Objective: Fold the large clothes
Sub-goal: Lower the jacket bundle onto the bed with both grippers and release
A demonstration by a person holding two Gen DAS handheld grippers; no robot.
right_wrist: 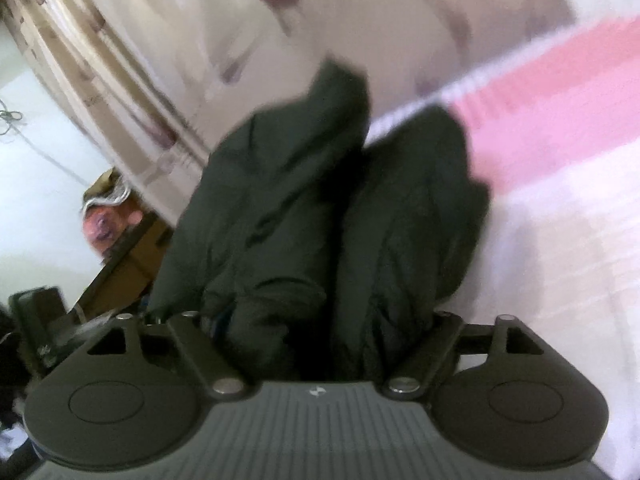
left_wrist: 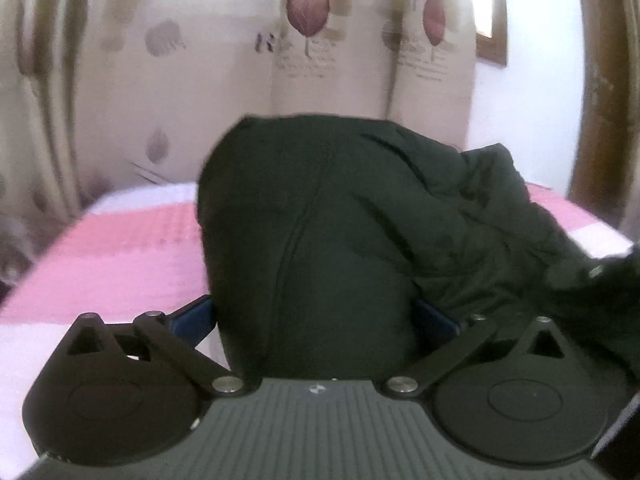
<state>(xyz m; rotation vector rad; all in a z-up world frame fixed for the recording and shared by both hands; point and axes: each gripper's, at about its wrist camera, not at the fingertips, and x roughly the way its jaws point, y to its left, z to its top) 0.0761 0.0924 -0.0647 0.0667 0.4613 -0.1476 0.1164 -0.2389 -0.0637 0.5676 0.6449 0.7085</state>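
Left wrist view: left gripper (left_wrist: 314, 320) jaws clamp a dark padded jacket (left_wrist: 340, 220) lifted at 12 o'clock over the pink bed (left_wrist: 112, 248). Right gripper (right_wrist: 320, 320) likewise grips bunched fabric (right_wrist: 288, 208); slippery bulk could slide free.

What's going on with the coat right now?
Left hand-held gripper and right hand-held gripper both clamped on coat. Coat bunched, lifted over bed. Nothing blocking.
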